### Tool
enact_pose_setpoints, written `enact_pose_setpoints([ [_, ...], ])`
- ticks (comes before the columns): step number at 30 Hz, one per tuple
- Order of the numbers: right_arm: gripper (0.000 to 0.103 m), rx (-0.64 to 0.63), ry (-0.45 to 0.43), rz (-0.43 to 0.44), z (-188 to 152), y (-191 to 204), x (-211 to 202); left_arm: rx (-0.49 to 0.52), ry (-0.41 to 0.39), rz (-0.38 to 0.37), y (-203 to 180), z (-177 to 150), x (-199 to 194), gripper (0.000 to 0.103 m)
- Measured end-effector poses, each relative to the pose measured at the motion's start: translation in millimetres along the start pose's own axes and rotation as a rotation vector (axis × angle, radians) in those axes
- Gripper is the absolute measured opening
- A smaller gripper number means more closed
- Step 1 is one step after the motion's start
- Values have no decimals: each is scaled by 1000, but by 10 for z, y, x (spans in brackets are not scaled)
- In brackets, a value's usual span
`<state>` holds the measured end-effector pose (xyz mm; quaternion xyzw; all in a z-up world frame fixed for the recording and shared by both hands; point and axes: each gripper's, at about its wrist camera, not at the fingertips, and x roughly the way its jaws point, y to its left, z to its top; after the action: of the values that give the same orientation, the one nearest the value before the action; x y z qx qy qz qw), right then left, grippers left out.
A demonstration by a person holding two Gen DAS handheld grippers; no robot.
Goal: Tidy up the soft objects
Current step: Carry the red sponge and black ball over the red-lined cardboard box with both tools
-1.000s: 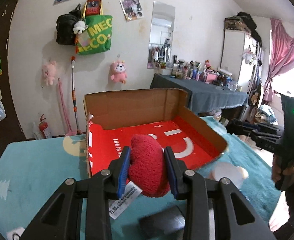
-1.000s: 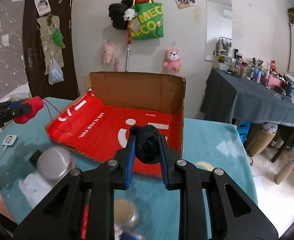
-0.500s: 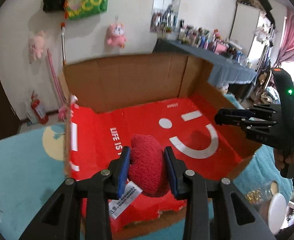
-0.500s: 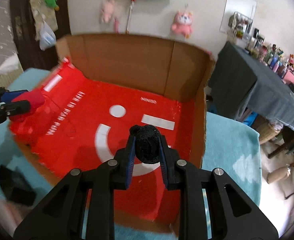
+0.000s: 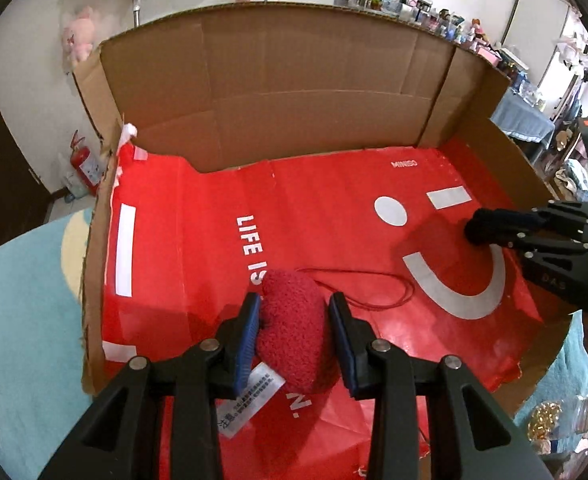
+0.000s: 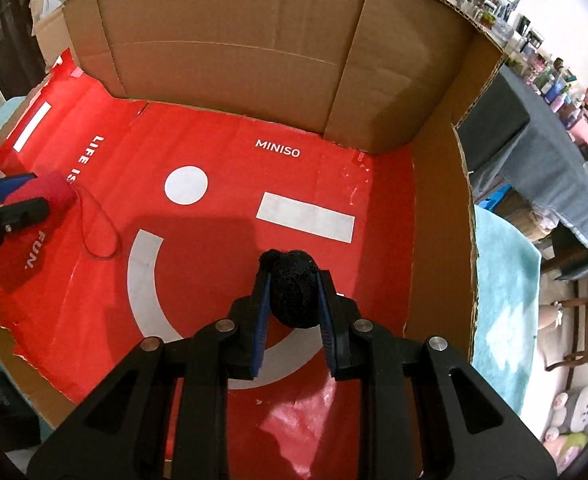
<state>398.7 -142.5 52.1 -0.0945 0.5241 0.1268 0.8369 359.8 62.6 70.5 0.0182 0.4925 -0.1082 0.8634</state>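
My left gripper [image 5: 295, 301] is shut on a red plush heart [image 5: 294, 340] with a white label, low over the left part of the box's red floor [image 5: 314, 208]. A thin red cord [image 5: 374, 280] trails from the heart across the floor. My right gripper [image 6: 294, 277] is shut on a black fuzzy plush ball [image 6: 294, 300], over the white smile print at the right. The open cardboard box [image 6: 233, 40] has tall brown walls at the back and right. In the right wrist view the left gripper [image 6: 17, 200] and heart [image 6: 55, 196] show at the left edge; in the left wrist view the right gripper [image 5: 494, 232] shows at the right.
The box stands on a teal cloth [image 5: 25, 300]. A jar of gold bits [image 5: 550, 420] sits off the box's front right corner. A dark flat object [image 6: 1, 400] lies near the front left. A grey-draped table [image 6: 534, 152] with bottles stands to the right.
Both grippers have moved forward and down, tilting towards the floor of the box. They now hang inside it with the heart and the black ball still held.
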Motion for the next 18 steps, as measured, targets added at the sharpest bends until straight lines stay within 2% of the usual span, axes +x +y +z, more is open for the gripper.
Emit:
enact_pose_setpoints([
  [12,22,-4,0,11,37,-77,37,-2,10,26,36,0,56,41],
  [18,23,-30,-8,4,13,-15,27,18,-26,24,-15,-4,4,59],
])
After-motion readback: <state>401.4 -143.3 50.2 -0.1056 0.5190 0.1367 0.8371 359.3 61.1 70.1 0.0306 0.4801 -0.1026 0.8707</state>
